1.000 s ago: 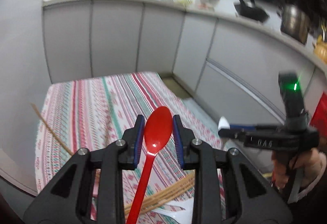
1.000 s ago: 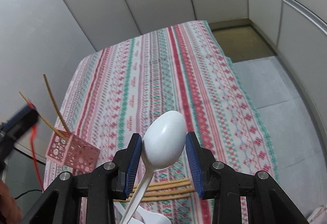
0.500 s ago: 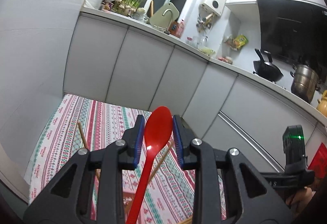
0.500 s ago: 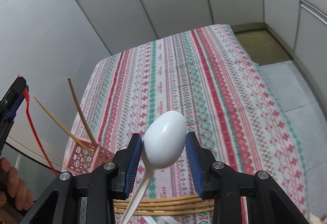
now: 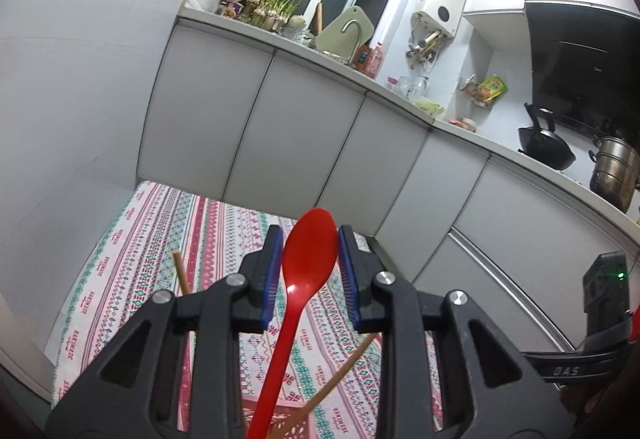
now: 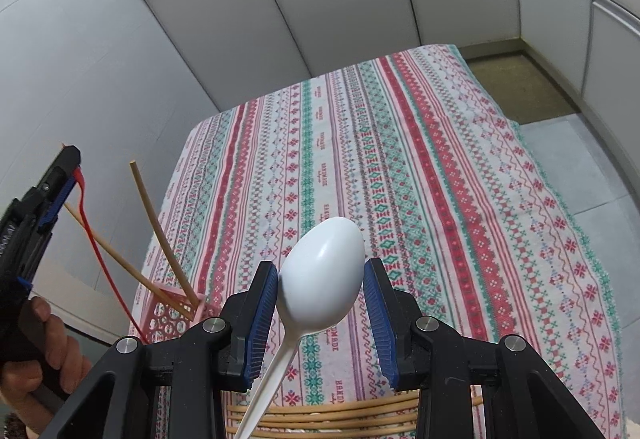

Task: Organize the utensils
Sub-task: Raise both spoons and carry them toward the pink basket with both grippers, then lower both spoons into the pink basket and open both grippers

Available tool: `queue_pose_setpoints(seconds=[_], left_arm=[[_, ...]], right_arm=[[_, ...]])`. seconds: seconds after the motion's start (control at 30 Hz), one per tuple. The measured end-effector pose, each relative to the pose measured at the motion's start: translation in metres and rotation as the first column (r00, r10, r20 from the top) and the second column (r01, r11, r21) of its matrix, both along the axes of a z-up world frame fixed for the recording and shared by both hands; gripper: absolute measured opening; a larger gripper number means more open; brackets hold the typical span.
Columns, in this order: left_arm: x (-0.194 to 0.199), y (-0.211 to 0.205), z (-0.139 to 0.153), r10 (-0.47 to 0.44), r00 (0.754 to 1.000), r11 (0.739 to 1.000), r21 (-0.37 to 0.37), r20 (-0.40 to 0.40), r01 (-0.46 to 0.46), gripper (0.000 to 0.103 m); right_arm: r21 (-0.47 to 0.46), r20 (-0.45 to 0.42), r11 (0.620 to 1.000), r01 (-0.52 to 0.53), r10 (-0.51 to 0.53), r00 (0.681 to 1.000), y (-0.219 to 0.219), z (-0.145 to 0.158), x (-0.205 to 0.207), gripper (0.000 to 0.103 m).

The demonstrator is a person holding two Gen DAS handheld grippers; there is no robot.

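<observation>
My left gripper (image 5: 308,275) is shut on a red plastic spoon (image 5: 306,271), bowl up, handle hanging down toward a pink perforated basket (image 5: 276,421) below. In the right wrist view the left gripper (image 6: 60,179) holds the red spoon (image 6: 94,239) with its handle reaching the pink basket (image 6: 168,315), which holds two wooden chopsticks (image 6: 154,223). My right gripper (image 6: 322,287) is shut on a white plastic spoon (image 6: 322,275), held above several loose chopsticks (image 6: 340,413) on the striped tablecloth (image 6: 400,179).
Grey cabinets (image 5: 280,135) ring the table. A counter with faucet, bottles, a wok (image 5: 544,147) and a steel pot (image 5: 614,171) runs along the right. The floor (image 6: 560,119) lies beyond the table's right edge.
My left gripper has tilted upward and moved over the pink basket, lowering the red spoon's handle to it. My right gripper drew back slightly, still holding the white spoon.
</observation>
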State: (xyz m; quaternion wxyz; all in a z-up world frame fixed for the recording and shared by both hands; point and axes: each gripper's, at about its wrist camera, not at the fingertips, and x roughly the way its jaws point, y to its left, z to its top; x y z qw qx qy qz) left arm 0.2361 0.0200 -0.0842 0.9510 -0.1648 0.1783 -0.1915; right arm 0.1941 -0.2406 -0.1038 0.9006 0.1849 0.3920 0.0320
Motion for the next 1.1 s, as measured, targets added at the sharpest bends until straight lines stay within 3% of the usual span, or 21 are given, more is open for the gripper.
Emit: queue_pose_setpoints(seconds=[0.37,0.53,0.73,0.9,1.1], left_arm=[[0.002,-0.003,0.001,-0.016,0.997,0.995,0.094,-0.077,0.024,0.034],[-0.009,0.002,0.015,0.003,0.99,0.984,0.174,-0.138,0.021,0.054],[-0.033,0.017,0.029,0.095,0.972,0.957,0.288,-0.215,-0.03,0.065],[-0.041,0.036,0.024,0.184,0.924,0.933,0.356,-0.337,-0.056,0.071],[-0.043,0.062,-0.011,0.282,0.818,0.896,0.442,-0.502,-0.038,0.073]], right_arm=[[-0.007,0.006,1.0,-0.002,0.002,1.0,0.003,0.002,-0.002,0.04],[-0.014,0.029,1.0,-0.003,0.003,1.0,0.006,0.01,-0.006,0.04],[-0.05,0.069,0.999,-0.007,0.01,0.998,0.02,0.023,-0.007,0.04],[-0.098,0.123,0.995,-0.023,0.035,0.992,0.044,0.035,-0.006,0.04],[-0.173,0.211,0.984,-0.035,0.072,0.975,0.082,0.045,-0.001,0.04]])
